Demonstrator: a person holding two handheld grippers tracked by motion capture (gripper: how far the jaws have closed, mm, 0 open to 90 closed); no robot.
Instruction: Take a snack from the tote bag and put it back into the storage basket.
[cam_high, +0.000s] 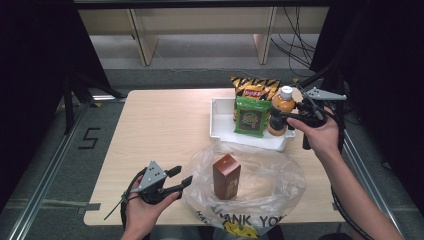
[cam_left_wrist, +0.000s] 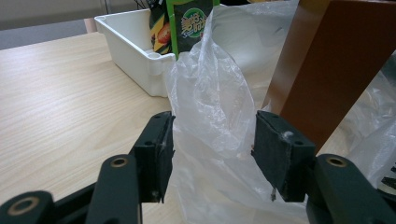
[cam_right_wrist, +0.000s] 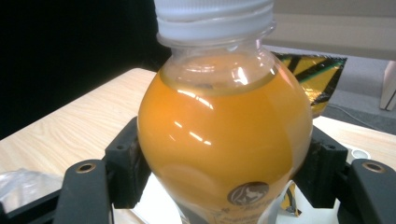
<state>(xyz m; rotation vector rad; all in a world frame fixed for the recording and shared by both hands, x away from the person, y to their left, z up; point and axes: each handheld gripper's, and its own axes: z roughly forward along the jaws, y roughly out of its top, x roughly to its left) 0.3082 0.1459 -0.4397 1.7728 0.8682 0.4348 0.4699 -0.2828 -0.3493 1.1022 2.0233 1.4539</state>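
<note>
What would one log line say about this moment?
left gripper: open around plastic bag edge | right gripper: jaws at orange juice bottle in white bin, grip unclear | brown box: upright in bag

Tray behind, bag in front on the wooden worktop (cam_high: 160, 125).

A white plastic tray (cam_high: 219, 122) sits at the far right of the worktop, holding a green snack packet (cam_high: 252, 116), a yellow striped crisp bag (cam_high: 252, 87) behind it and an orange juice bottle (cam_high: 281, 110) to their right. Nearer the front edge, a clear plastic bag (cam_high: 270, 187) lies spread with a brown carton (cam_high: 226, 176) upright on it. The left tongs (cam_high: 176, 179) straddle the bag's left edge; the right tongs (cam_high: 285, 116) flank the bottle.
</note>
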